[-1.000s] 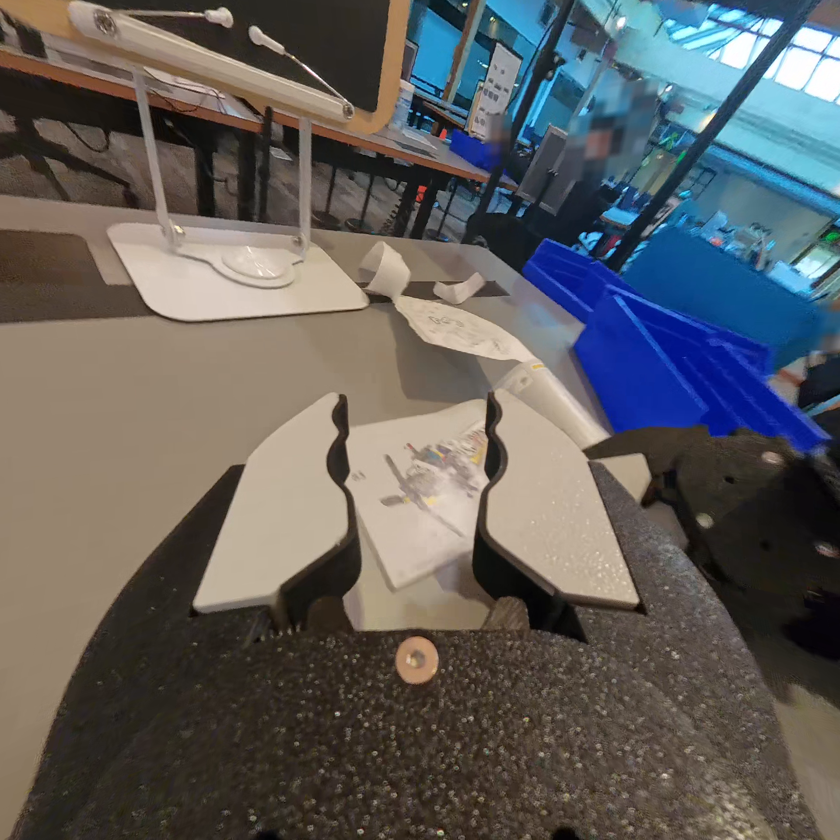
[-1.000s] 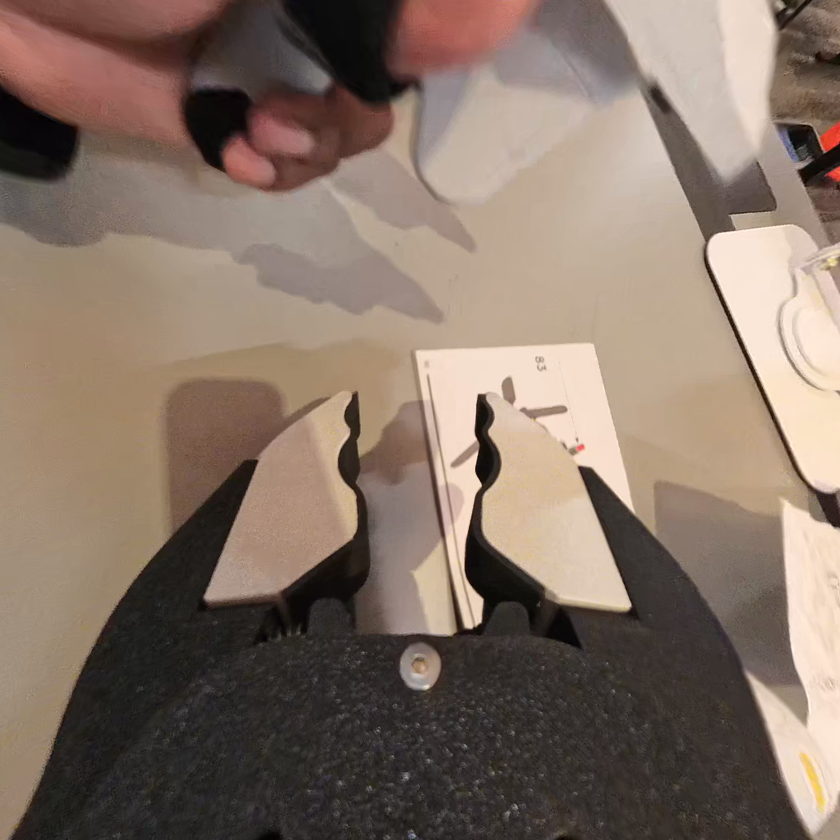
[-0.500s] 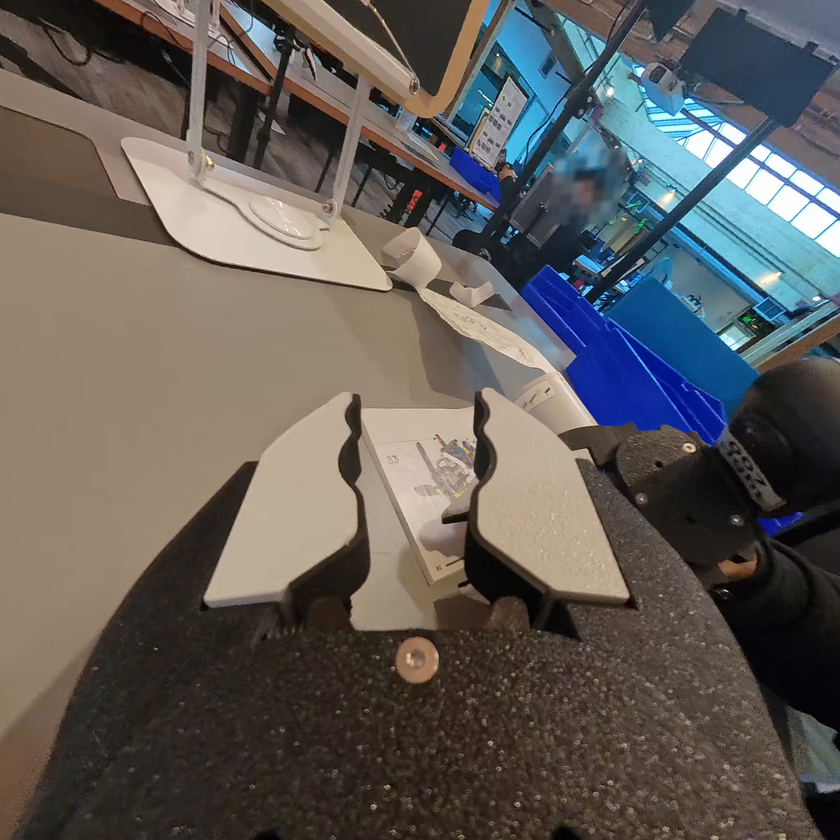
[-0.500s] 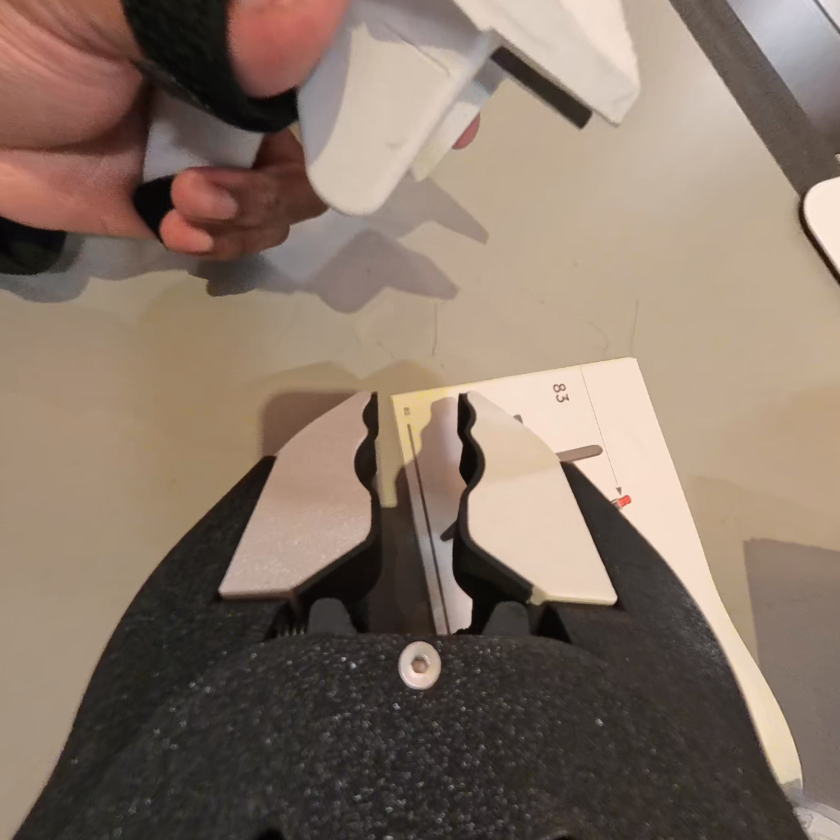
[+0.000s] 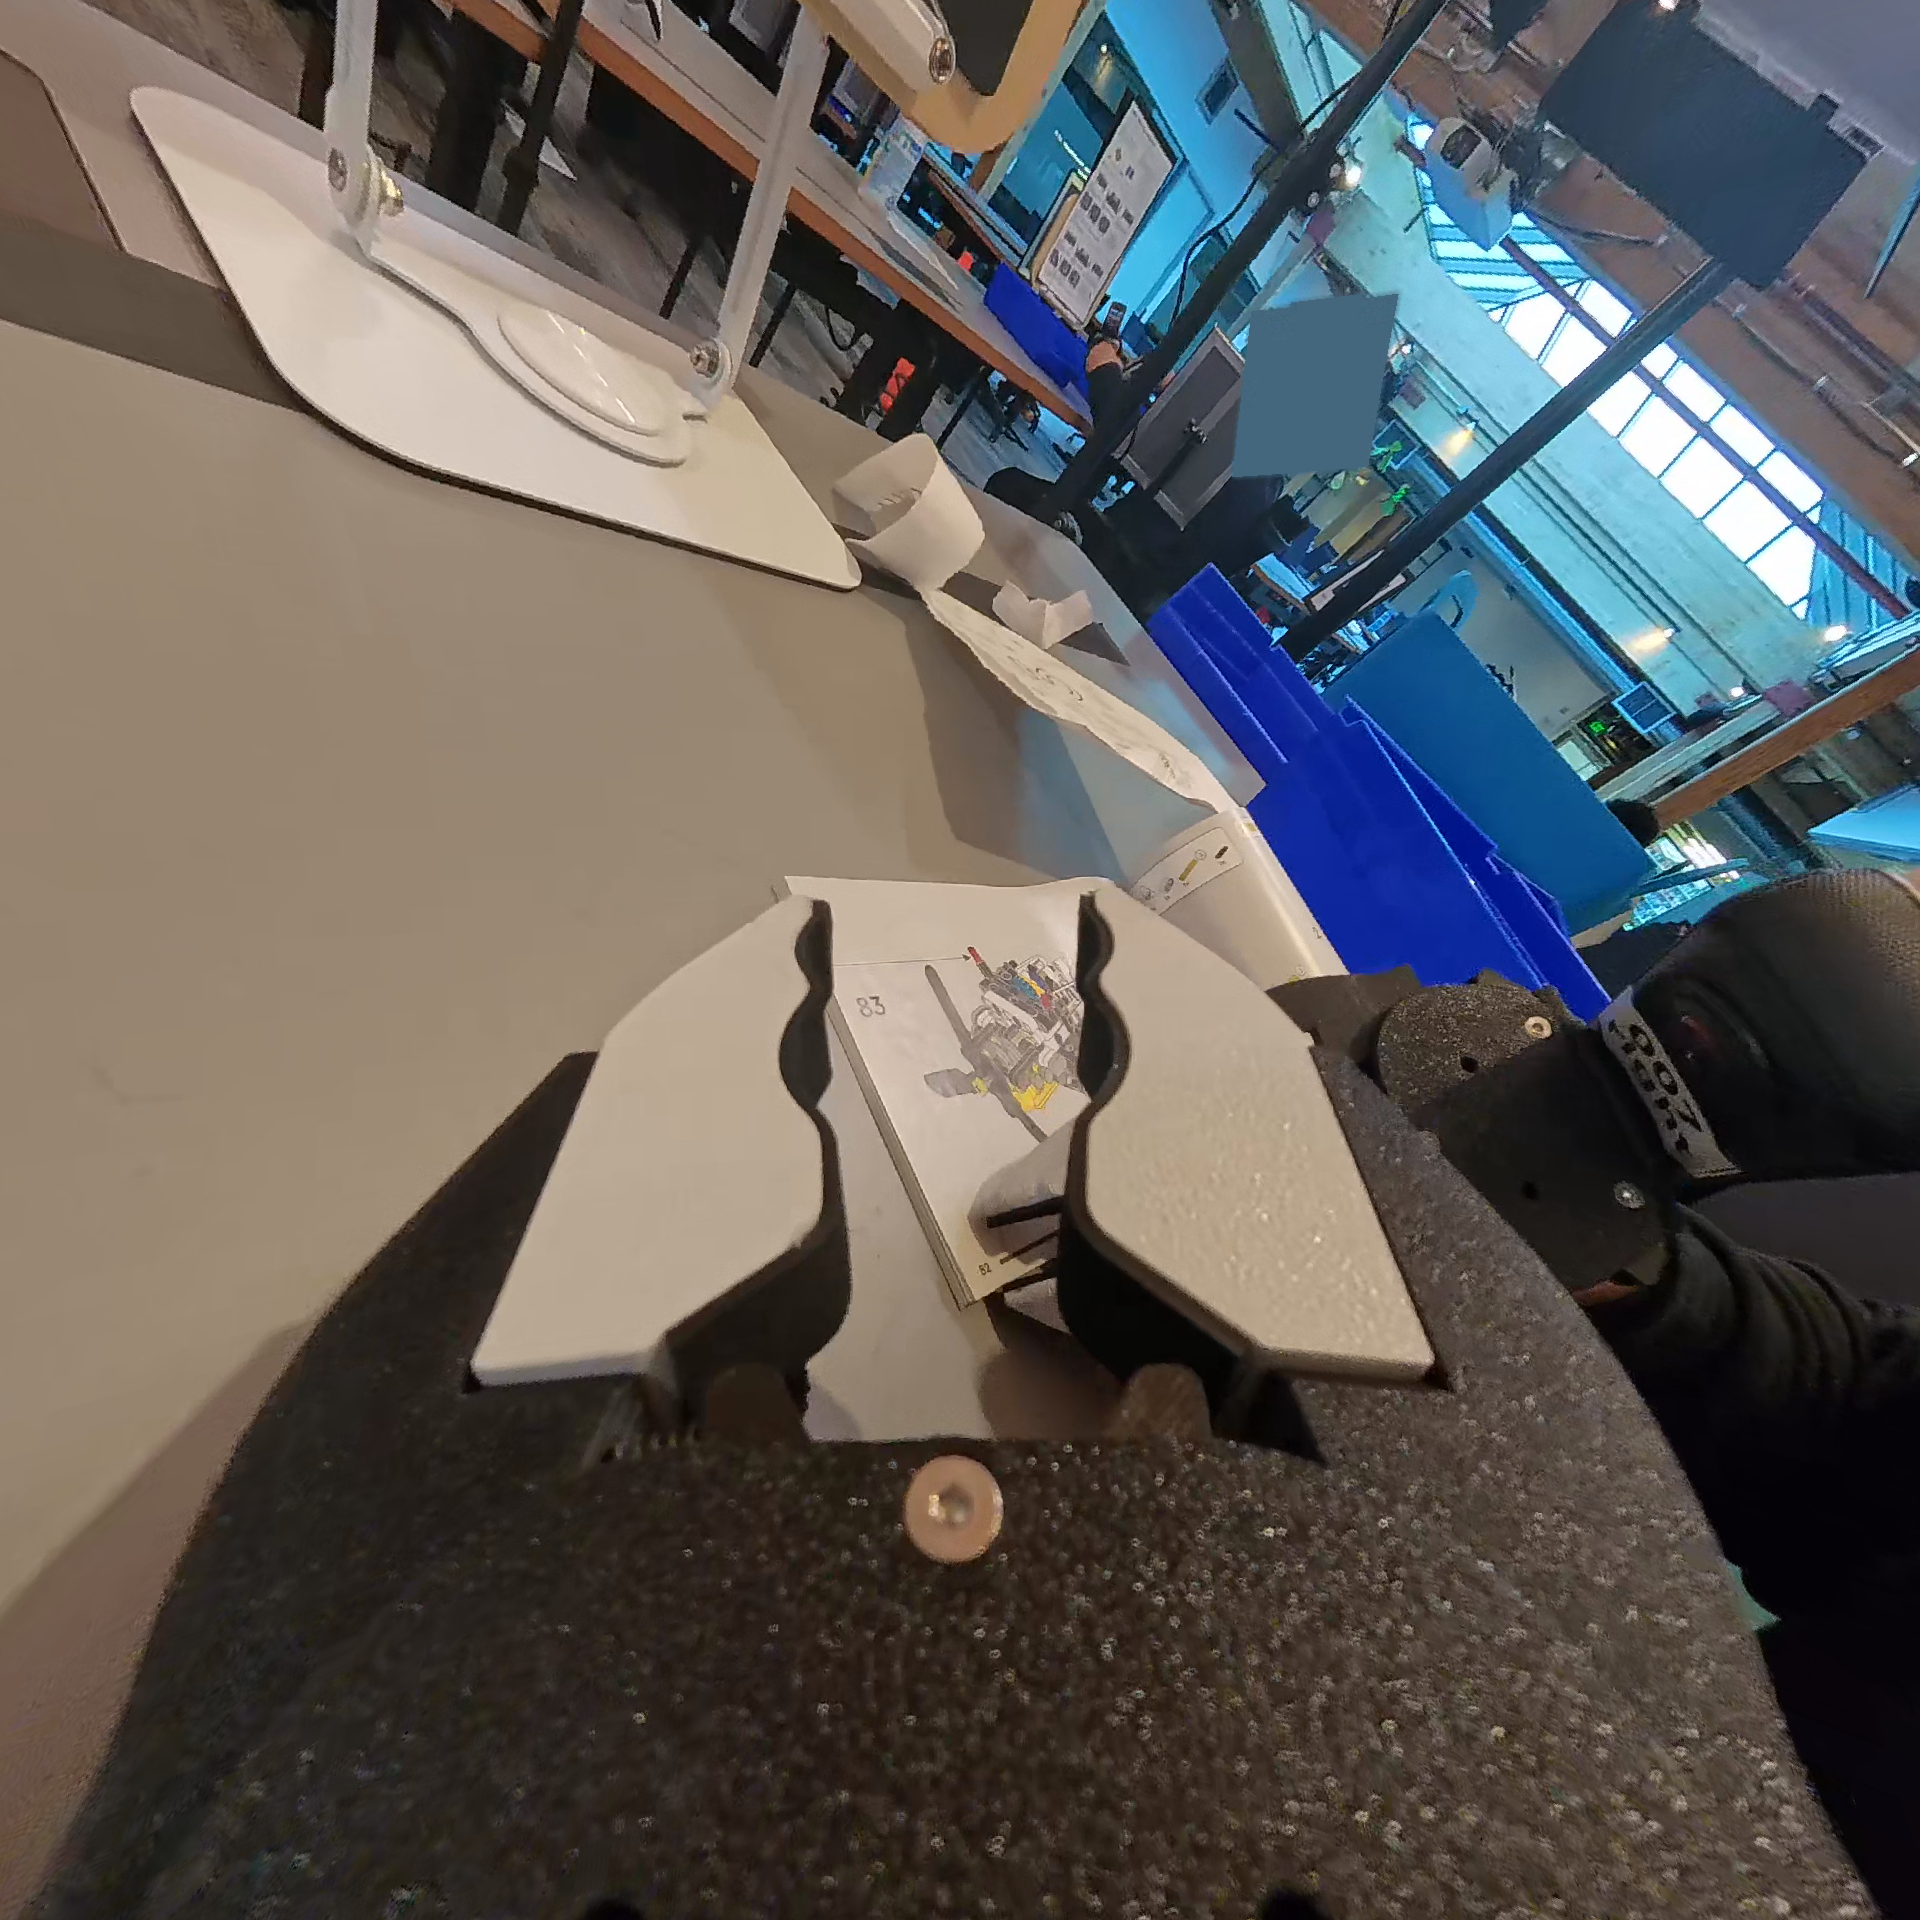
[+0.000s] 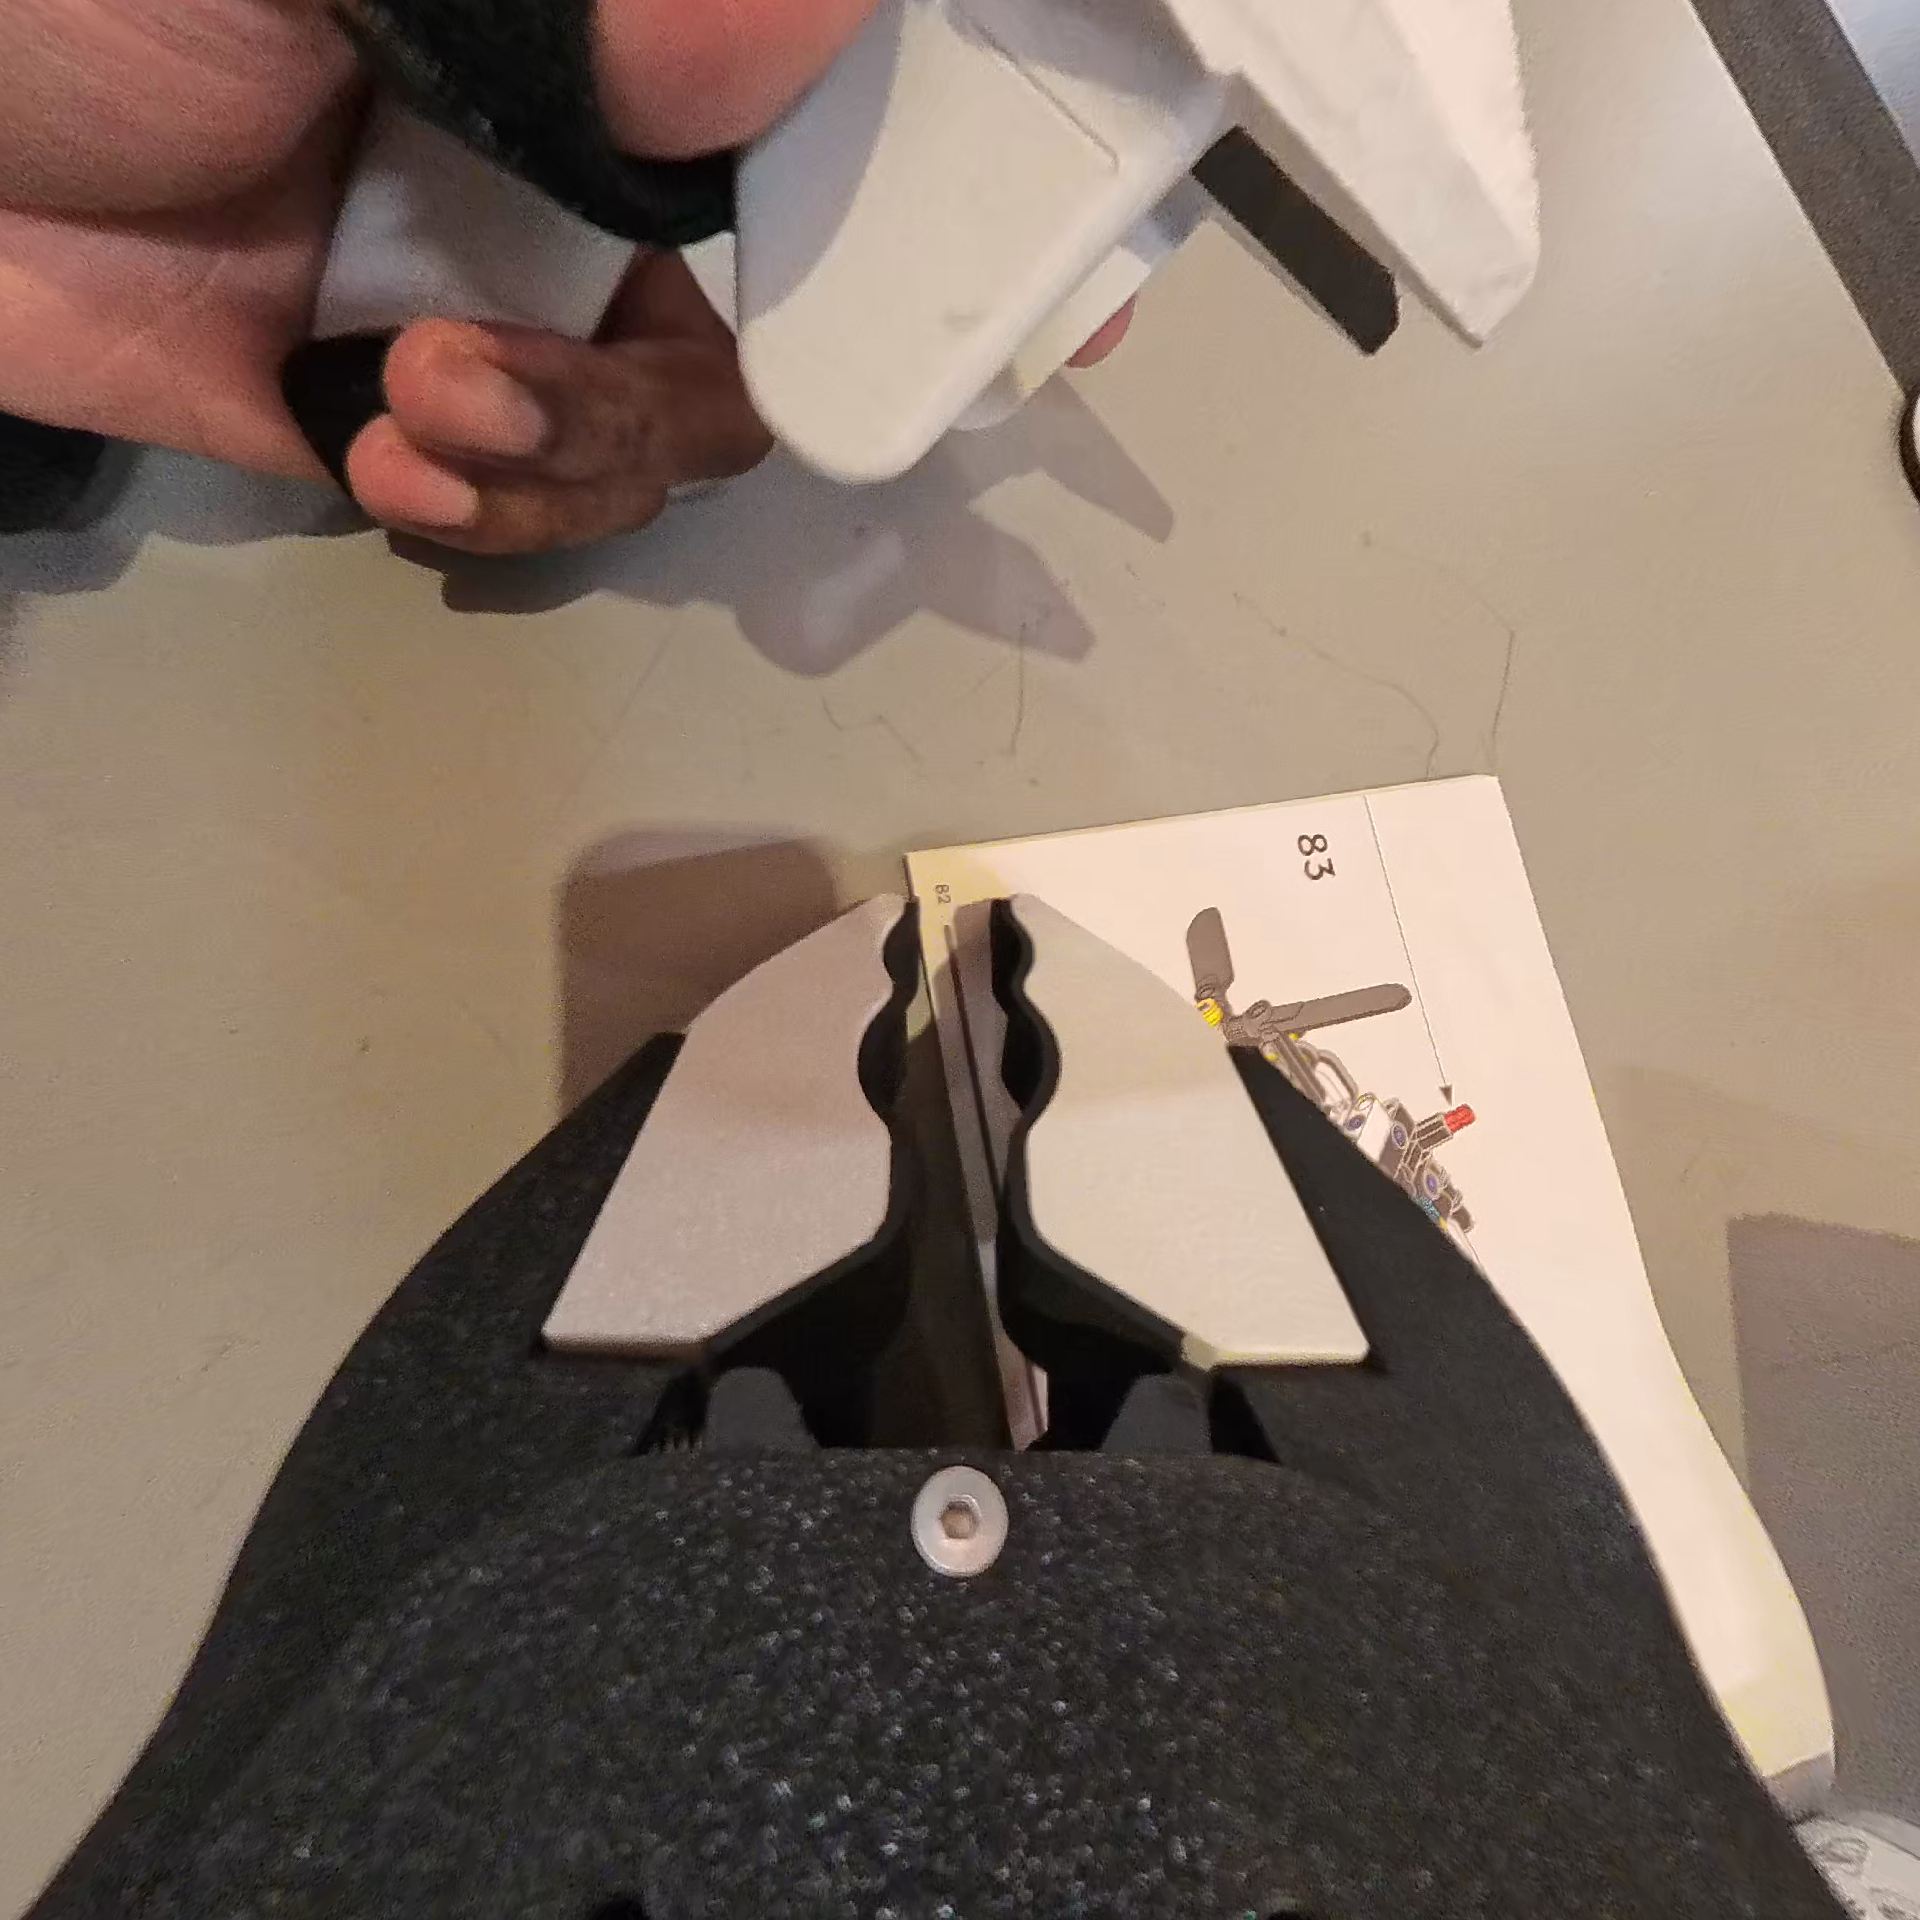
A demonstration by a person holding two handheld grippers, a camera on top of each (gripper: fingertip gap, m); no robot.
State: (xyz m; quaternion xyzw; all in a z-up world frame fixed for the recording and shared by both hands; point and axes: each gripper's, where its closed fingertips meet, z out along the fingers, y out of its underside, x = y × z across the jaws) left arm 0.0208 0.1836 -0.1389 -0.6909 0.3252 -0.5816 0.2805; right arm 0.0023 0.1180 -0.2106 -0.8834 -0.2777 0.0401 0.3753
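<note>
- Both grippers have drawn in on the booklet [image 6: 1434,914], and the right one's fingers have narrowed.
- Left gripper [image 5: 951,920] hovers over the booklet's page, released, gripping nothing.
- Right gripper [image 6: 954,909] is nearer: nearly closed, it straddles the booklet's left edge, a slim gap showing. That edge runs along its fingers.

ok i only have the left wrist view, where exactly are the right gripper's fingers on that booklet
Observer: The right gripper straddles the booklet's edge near a corner, one finger over bare table, the other over the page.
Operator: jaws wide?
Observer: No, just a narrow slit. I cannot tell whether they pinch the page.
Operator: and my left gripper from there?
Observer: The left gripper hangs beyond the booklet, fingers apart, gripped by a hand.
</note>
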